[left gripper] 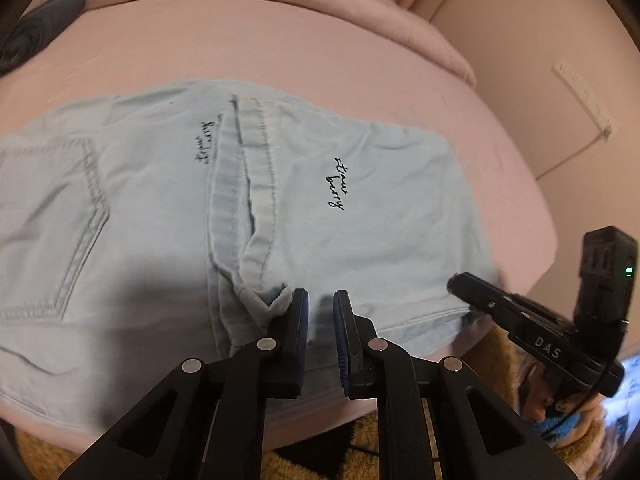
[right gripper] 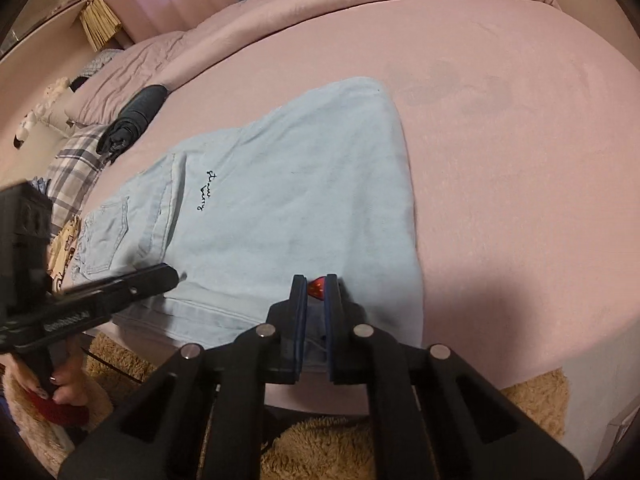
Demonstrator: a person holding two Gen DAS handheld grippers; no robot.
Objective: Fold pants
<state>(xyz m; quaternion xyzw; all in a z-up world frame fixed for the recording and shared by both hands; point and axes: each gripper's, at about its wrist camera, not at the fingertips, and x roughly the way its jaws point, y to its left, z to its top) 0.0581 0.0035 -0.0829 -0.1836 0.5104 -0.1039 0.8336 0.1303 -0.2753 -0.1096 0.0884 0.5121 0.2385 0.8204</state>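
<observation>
Pale blue denim fills the middle of both views: the pants [left gripper: 168, 208] lie on a pink bed [right gripper: 520, 152], already doubled over themselves, with the hem ends laid up across the seat near a back pocket [left gripper: 48, 220].

Nearest, at the bottom centre of the left wrist view, the left tool [left gripper: 320, 300] stands with a narrow gap between its blue pads. A crumpled hem corner [left gripper: 264, 300] touches the outer face of one finger, but nothing sits between the two, so it appears to hold nothing. At the bottom centre of the right wrist view, the right tool [right gripper: 316, 284] is low over the near edge of the denim, its fingers a little apart with a small red patch [right gripper: 316, 289] showing between the tips. Whether it pinches cloth I cannot tell.

Further up, the folded panel with script lettering [left gripper: 336, 184] lies fairly flat; the hem cuffs [left gripper: 244, 184] beside it are rucked and lifted.

At the upper left of the right wrist view, a dark rolled garment [right gripper: 134, 120] and a plaid cloth [right gripper: 76, 168] rest near the pillows.

I judge the lengthwise fold and one crosswise fold done. What seems left is tidying the loose hems and perhaps one more fold to make a compact bundle.
</observation>
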